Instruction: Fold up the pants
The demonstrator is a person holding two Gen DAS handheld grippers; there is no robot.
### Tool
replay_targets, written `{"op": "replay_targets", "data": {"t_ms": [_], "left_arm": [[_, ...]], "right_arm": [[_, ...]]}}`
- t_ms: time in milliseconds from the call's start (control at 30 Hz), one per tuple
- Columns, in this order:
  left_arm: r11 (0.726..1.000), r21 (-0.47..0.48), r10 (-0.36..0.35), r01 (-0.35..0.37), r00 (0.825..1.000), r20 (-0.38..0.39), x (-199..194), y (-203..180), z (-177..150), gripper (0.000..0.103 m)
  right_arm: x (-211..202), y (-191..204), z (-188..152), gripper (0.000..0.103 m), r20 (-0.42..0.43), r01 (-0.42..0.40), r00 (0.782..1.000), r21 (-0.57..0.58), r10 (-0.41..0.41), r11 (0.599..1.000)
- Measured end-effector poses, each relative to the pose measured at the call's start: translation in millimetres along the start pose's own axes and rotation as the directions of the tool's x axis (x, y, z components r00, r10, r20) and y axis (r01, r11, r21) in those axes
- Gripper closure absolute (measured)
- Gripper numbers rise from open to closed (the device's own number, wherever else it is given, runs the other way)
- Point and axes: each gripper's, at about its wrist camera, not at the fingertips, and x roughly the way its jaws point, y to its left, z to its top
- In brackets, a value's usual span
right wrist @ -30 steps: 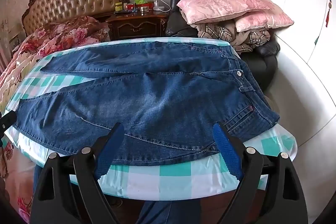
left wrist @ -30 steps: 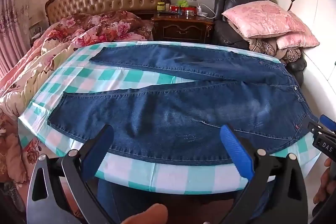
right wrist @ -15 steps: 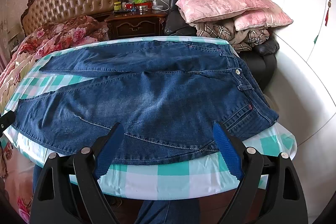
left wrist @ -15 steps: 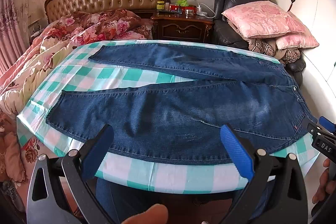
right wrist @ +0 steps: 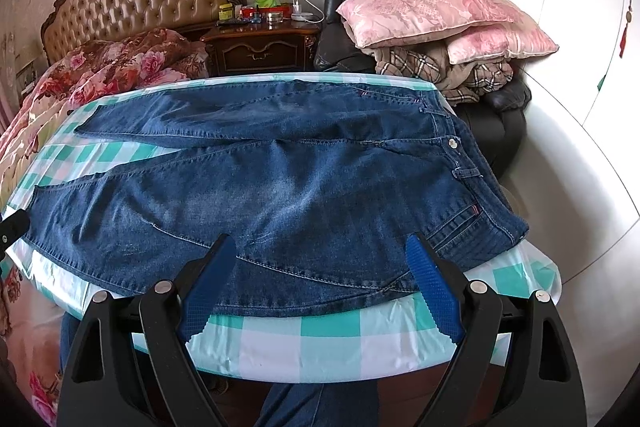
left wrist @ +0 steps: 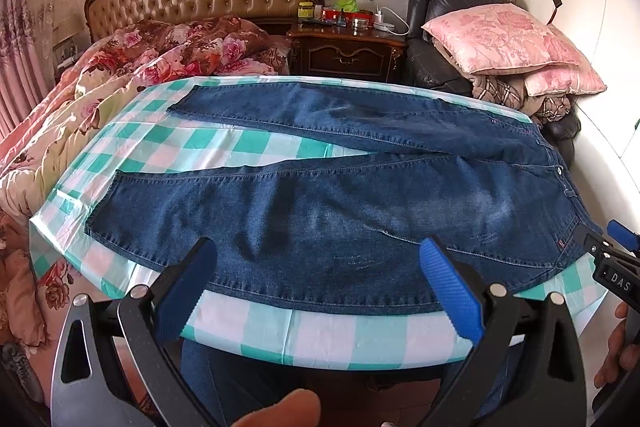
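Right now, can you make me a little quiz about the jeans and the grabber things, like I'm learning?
1. True or false: the jeans lie spread flat on the checked tablecloth.
2. Which end of the jeans is nearer the pink pillows? A) waistband B) leg cuffs
3. Fill in: the left gripper and the right gripper both have their jaws ____.

Key: 1 true. 2 A. 3 open, nothing between them.
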Motion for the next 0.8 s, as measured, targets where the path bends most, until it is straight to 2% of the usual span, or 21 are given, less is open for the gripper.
{"op": "replay_targets", "data": {"t_ms": [800], "left_arm": [[1.000,-0.001,-0.003,0.003,1.000,0.000,0.7,-1.7,0.2,0.001]], "right_arm": [[0.2,1.2,1.7,0.019,0.000,0.005,1.000,-0.007,-0.005,1.000]]}}
